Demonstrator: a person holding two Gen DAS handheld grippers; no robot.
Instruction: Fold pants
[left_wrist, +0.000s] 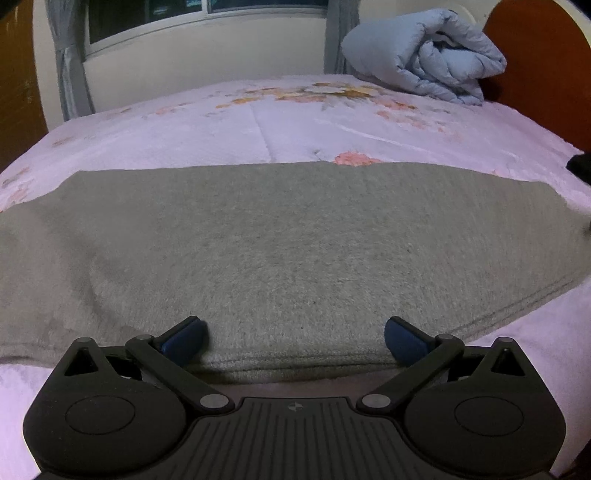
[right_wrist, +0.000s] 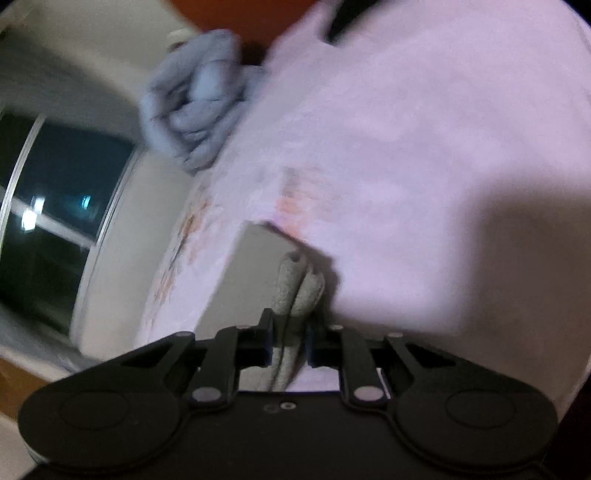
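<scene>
The grey fleece pants (left_wrist: 288, 240) lie flat across the pink flowered bed cover (left_wrist: 207, 129), with their near hem at the bed's front edge. My left gripper (left_wrist: 295, 338) is open, its blue pads on either side of that near hem, low over the cloth. In the right wrist view my right gripper (right_wrist: 290, 343) is shut on a bunched fold of the grey pants (right_wrist: 295, 295) and holds it above the bed cover (right_wrist: 406, 147). That view is tilted and blurred.
A rolled light-blue duvet (left_wrist: 424, 55) lies at the bed's far right by the wooden headboard (left_wrist: 535, 66). A window (left_wrist: 184, 14) with grey curtains is behind the bed. A dark object (left_wrist: 580, 166) sits at the right edge.
</scene>
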